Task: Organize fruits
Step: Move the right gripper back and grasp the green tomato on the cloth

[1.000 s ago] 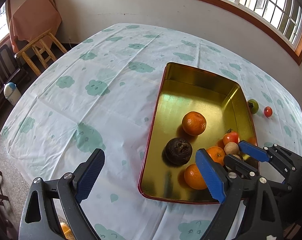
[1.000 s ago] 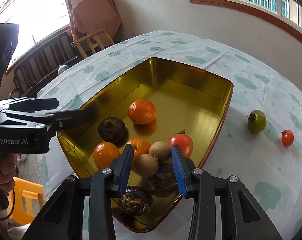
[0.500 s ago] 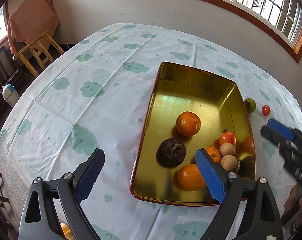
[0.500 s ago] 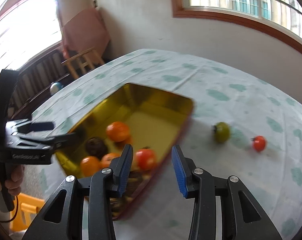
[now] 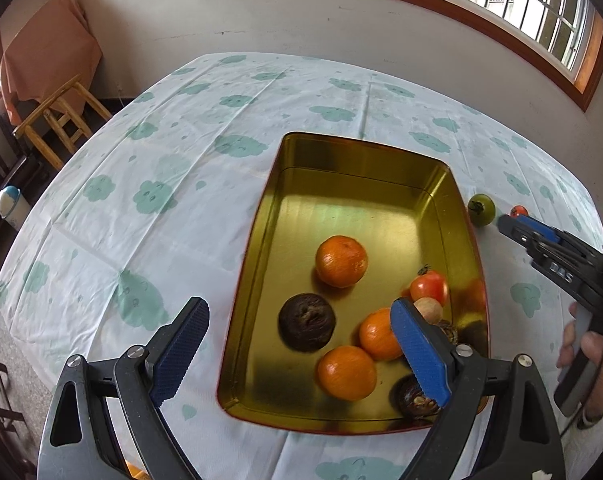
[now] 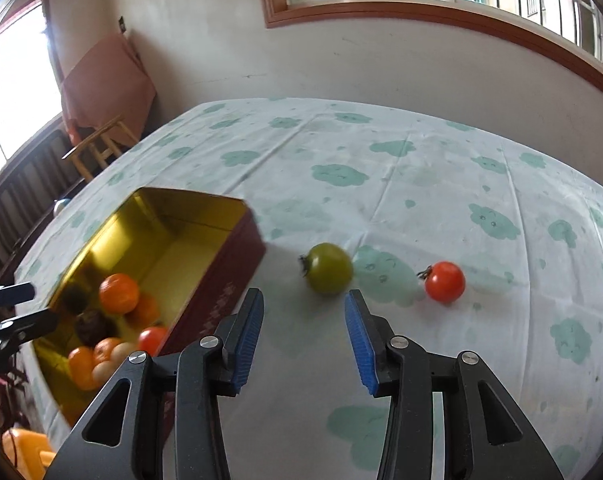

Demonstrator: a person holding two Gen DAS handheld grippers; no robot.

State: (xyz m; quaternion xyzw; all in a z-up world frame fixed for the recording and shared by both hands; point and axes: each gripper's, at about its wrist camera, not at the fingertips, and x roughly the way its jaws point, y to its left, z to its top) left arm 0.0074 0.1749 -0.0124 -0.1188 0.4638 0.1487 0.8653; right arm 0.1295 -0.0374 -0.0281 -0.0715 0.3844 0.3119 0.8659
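Ribbed blue fingers (image 6: pixel 359 344) parted, round, seemingly smooth green tomato (image 6: pixel 328 268)

Left black plastic two-finger gripper (image 5: pixel 299 354) with ridged blue pads, silver pivot screws, triangular frame cut-outs, right black plastic two-finger gripper (image 6: pixel 303 338) alike, white lettering along its side, grey handle in person's hand (image 5: pixel 593 364)

Gold tray (image 5: pixel 353 184) holds oranges, tomato — left tool (image 5: pixel 301 344) gapes above.
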